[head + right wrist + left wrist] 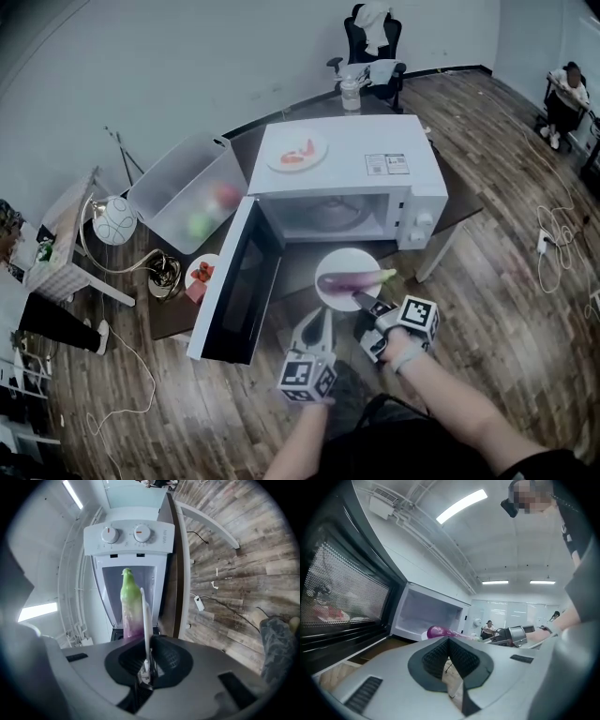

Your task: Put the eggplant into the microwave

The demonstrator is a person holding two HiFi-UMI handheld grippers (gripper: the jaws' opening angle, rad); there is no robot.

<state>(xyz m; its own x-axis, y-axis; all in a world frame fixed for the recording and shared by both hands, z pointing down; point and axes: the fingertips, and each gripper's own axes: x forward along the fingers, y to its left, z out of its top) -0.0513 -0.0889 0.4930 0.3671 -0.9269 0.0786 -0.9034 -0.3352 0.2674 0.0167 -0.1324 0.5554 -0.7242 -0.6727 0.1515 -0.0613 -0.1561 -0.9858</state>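
Note:
A purple eggplant (352, 278) with a green stem lies on a white plate (328, 298) just in front of the white microwave (375, 164). The microwave's door (239, 291) stands wide open to the left. My right gripper (361, 302) is shut on the plate's near rim (144, 620), and the eggplant (127, 602) points toward the empty cavity. My left gripper (317, 323) hangs beside the plate with its jaws shut and nothing in them. In the left gripper view, the eggplant (438, 632) shows ahead of the cavity (426, 613).
A plate of red food (297, 152) rests on top of the microwave. A clear plastic bin (187, 192) and a small dish of red food (202, 272) sit left of the door. A jar (351, 94) and an office chair (372, 42) stand behind. Cables (553, 248) lie on the floor.

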